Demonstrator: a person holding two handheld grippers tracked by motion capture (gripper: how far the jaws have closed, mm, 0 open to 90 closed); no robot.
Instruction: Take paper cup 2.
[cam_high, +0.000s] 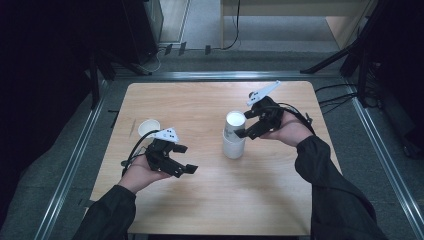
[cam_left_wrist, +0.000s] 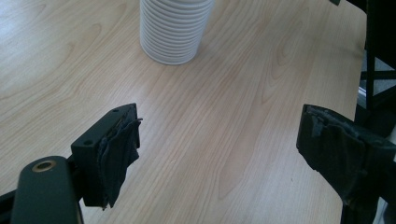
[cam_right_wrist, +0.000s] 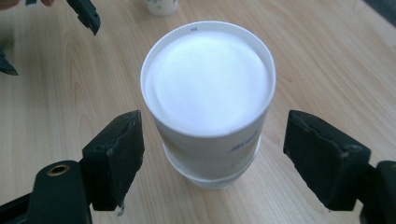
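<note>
The stack of white paper cups (cam_high: 234, 135) stood upright on the wooden table (cam_high: 210, 200), right of the table's middle in the high view, its long axis vertical and the open mouth of the top cup facing up. In the right gripper view the stack (cam_right_wrist: 208, 98) sat between the two black jaws, a gap showing on each side, so the pads did not press on it; the top cup's rim stood above the jaws' tips and a wider rim of the cup below showed under it. The right gripper (cam_high: 251, 125) was just beside the stack on its right side in the high view, its jaws spread wide, held in the person's right hand (cam_high: 285, 131).

In the left gripper view the ribbed lower part of the stack (cam_left_wrist: 173, 30) lay ahead of the jaws and well apart from them, nearer the jaw at that view's left. The left gripper (cam_high: 181, 165) hung over the table's left part, its jaws also wide with nothing but bare wood between them, held in the left hand (cam_high: 142, 172).

A single white cup (cam_high: 148, 127) stood upright behind the left gripper, near the table's left edge, its mouth up.
</note>
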